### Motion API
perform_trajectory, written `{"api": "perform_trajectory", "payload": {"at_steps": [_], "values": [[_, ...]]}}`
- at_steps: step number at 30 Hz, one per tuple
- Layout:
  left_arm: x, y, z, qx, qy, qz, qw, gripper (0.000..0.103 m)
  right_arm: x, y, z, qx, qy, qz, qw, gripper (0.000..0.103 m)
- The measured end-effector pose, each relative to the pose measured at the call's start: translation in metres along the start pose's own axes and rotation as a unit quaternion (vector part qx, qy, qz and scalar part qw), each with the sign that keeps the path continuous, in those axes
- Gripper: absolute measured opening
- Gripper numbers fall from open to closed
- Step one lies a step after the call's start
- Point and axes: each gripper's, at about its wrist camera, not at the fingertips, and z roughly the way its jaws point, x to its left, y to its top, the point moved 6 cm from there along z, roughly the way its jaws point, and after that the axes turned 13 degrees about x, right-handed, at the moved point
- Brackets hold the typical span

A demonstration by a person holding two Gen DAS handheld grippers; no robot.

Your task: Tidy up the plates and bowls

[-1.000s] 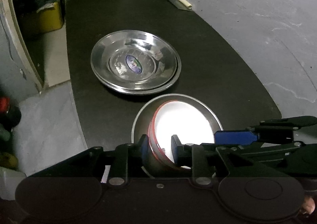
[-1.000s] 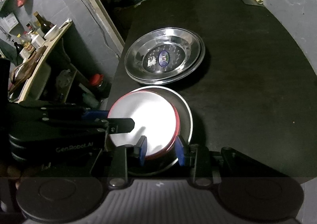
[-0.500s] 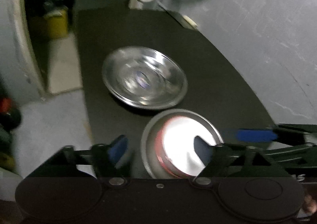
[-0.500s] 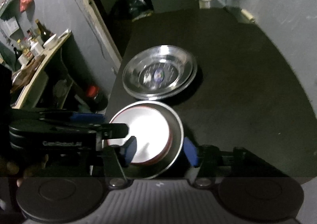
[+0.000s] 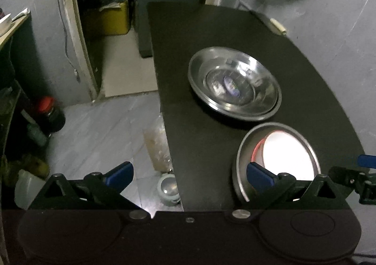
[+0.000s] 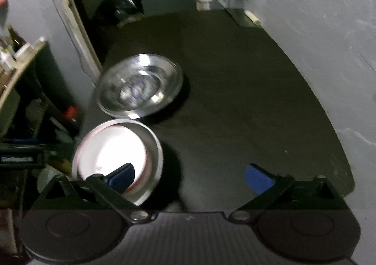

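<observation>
Two stacked steel plates (image 5: 235, 86) (image 6: 138, 85) lie on the black table (image 5: 199, 53). Nearer me stands a steel bowl (image 5: 242, 147) (image 6: 155, 147) with a red-rimmed white bowl (image 5: 284, 154) (image 6: 115, 147) nested inside. My left gripper (image 5: 189, 172) hangs over the table's left edge, jaws opening wide, its right finger just over the steel bowl's rim. My right gripper (image 6: 190, 177) is also opening, its left finger above the white bowl. No pad presses on anything. Each gripper shows at the edge of the other's view.
A pale-handled knife (image 5: 277, 28) (image 6: 251, 18) lies at the table's far corner by the grey wall. Left of the table, on the floor, are jars (image 5: 50, 112), a clear bag (image 5: 157, 147) and a yellow box (image 5: 108, 18) in a doorway.
Both grippers released the nested bowls' rims and spread wide. The left one shifted left, the right one shifted right. The bowls stay on the table.
</observation>
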Motion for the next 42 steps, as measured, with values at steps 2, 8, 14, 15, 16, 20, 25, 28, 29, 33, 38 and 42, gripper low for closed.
{"api": "perform_trajectory", "payload": {"at_steps": [2,8,14,15,16,20,25,28,29,33,38,42], "values": [[0.000,-0.001,0.003,0.006,0.003,0.002,1.0000,0.102,-0.002,-0.001,0.005,0.011,0.002,0.004,1.000,0.103],[-0.007,-0.005,0.010,0.019,0.015,0.012,0.9996,0.102,-0.002,-0.002,0.013,0.028,0.002,-0.003,1.000,0.103],[-0.013,-0.005,0.019,0.031,0.029,0.023,0.9989,0.102,0.000,-0.002,0.019,0.038,0.001,-0.011,0.999,0.103],[-0.014,-0.004,0.020,0.032,0.030,0.024,0.9987,0.102,0.000,-0.001,0.020,0.038,0.002,-0.012,0.999,0.103],[-0.014,-0.004,0.020,0.033,0.032,0.027,0.9986,0.102,0.000,-0.001,0.021,0.038,0.003,-0.014,0.999,0.103],[-0.017,-0.004,0.022,0.035,0.040,0.036,0.9979,0.102,0.003,0.001,0.023,0.039,-0.002,-0.025,0.999,0.103],[-0.022,-0.003,0.025,0.037,0.045,0.054,0.9968,0.098,0.009,0.002,0.026,0.038,-0.021,-0.044,0.998,0.103],[-0.025,-0.004,0.026,0.038,0.045,0.062,0.9963,0.094,0.009,0.003,0.027,0.037,-0.025,-0.047,0.998,0.102],[-0.026,-0.004,0.027,0.038,0.045,0.064,0.9962,0.094,0.009,0.003,0.027,0.037,-0.025,-0.047,0.998,0.102],[-0.030,-0.004,0.026,0.039,0.039,0.075,0.9956,0.086,0.011,0.002,0.026,0.032,-0.018,-0.053,0.998,0.095],[-0.034,-0.004,0.023,0.037,0.026,0.084,0.9954,0.073,0.016,0.002,0.021,0.027,0.003,-0.066,0.997,0.077],[-0.037,-0.004,0.021,0.037,0.006,0.087,0.9956,0.054,0.022,0.003,0.019,0.027,0.019,-0.078,0.996,0.062]]}}
